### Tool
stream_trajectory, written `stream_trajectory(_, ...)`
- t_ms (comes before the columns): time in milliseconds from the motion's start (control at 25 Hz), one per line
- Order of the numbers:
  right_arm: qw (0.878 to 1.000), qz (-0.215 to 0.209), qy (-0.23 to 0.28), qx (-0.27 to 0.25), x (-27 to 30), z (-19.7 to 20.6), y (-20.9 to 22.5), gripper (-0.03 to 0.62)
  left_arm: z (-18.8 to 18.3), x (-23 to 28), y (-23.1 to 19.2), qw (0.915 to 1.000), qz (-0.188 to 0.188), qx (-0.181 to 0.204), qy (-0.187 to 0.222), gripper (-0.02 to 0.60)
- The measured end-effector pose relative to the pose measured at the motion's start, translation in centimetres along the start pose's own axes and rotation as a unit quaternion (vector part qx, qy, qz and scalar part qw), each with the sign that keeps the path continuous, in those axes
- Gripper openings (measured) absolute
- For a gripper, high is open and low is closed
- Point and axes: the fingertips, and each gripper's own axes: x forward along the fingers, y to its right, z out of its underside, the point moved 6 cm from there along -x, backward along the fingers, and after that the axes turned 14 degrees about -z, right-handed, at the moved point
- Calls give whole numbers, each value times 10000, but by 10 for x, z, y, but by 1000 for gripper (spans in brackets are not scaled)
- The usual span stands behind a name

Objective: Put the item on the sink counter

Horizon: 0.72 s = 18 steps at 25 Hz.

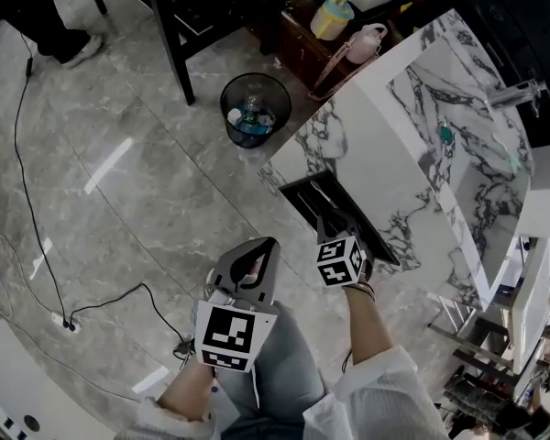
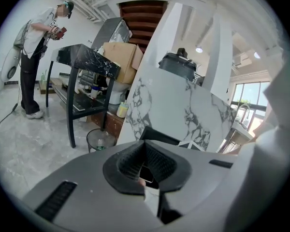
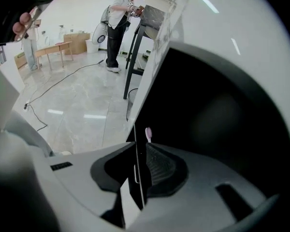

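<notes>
My right gripper (image 1: 333, 224) points into a dark opening (image 1: 348, 211) in the side of the marble sink counter (image 1: 458, 99). In the right gripper view a thin pale stick (image 3: 138, 178) runs between the jaws, which stand only a narrow gap apart. A small pink tip (image 3: 148, 134) pokes up just past them against the dark recess; it looks like one slim item. My left gripper (image 1: 257, 266) hangs low over the floor near my knee. Its jaws meet at the tips with nothing clearly between them (image 2: 146, 151).
A black mesh bin (image 1: 254, 108) with rubbish stands on the marble floor left of the counter. The tap (image 1: 518, 92) sits on the countertop at the far right. A black table (image 2: 84, 64) and a standing person (image 2: 36, 57) are further back. A cable (image 1: 37, 218) trails across the floor.
</notes>
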Motion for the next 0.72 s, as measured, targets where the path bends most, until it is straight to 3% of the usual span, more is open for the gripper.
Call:
stream_trajectory(440,9970,-280,237,686,-106,-53,-22,60,-96,-63,22,9998,-21,64,-191,15)
stream_trajectory(720,9894,-252,933,1085,-186,-100,-13,60,-163,-85,36,9999,-59,141,50,15)
